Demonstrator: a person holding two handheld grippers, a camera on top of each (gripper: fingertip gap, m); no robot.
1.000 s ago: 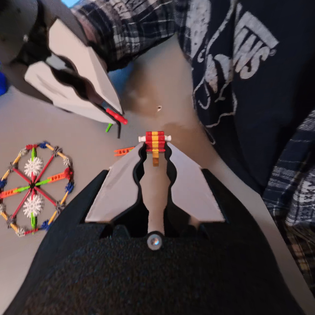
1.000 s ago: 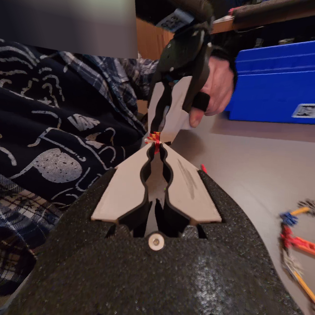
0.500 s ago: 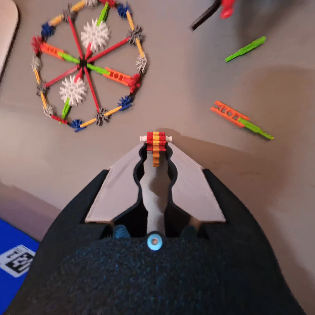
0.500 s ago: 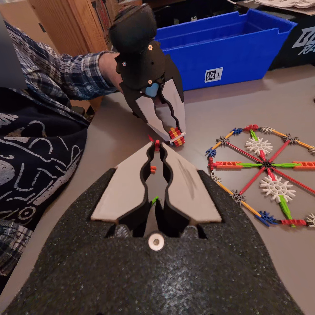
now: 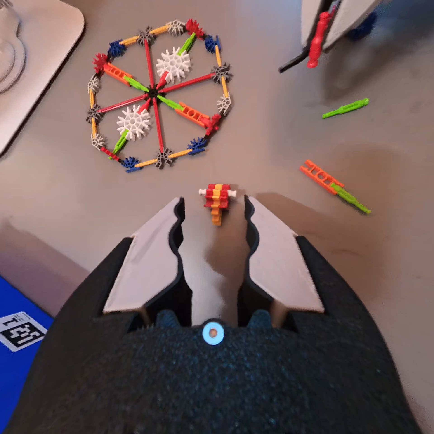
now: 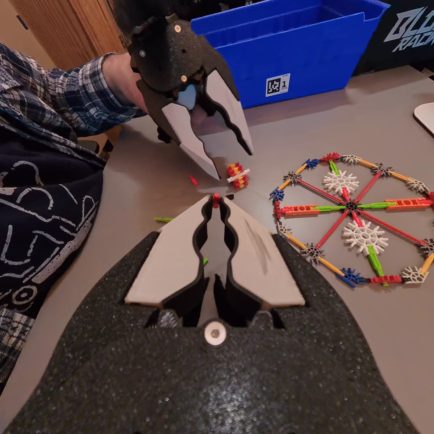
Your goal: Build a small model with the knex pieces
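Note:
My left gripper (image 5: 214,199) is open just above the grey table. A small red and yellow connector stack on a white rod (image 5: 217,199) lies free between its fingertips; it also shows in the right wrist view (image 6: 237,176), under the open left gripper (image 6: 234,165). My right gripper (image 6: 216,199) is shut on a short red rod (image 6: 216,201). In the left wrist view that rod (image 5: 315,41) hangs from the right gripper at the top right. A flat multicoloured wheel of rods and connectors (image 5: 156,94) lies on the table, also seen in the right wrist view (image 6: 352,218).
Loose parts lie on the table: a green rod (image 5: 345,108), an orange ladder piece with a green rod (image 5: 333,185), a black rod (image 5: 293,63), a small red piece (image 6: 193,180). A blue bin (image 6: 293,47) stands at the back. A person's sleeve (image 6: 58,94) is at left. The left gripper's tips are roughly 11 cm from the right gripper's. My right tips are about 12 cm from the small red piece (image 6: 193,180), my left tips only 5 cm.
My left gripper swung from facing the person down to the table, opened and let go of the red and yellow stack, which now lies on the table. My right gripper kept its red rod.

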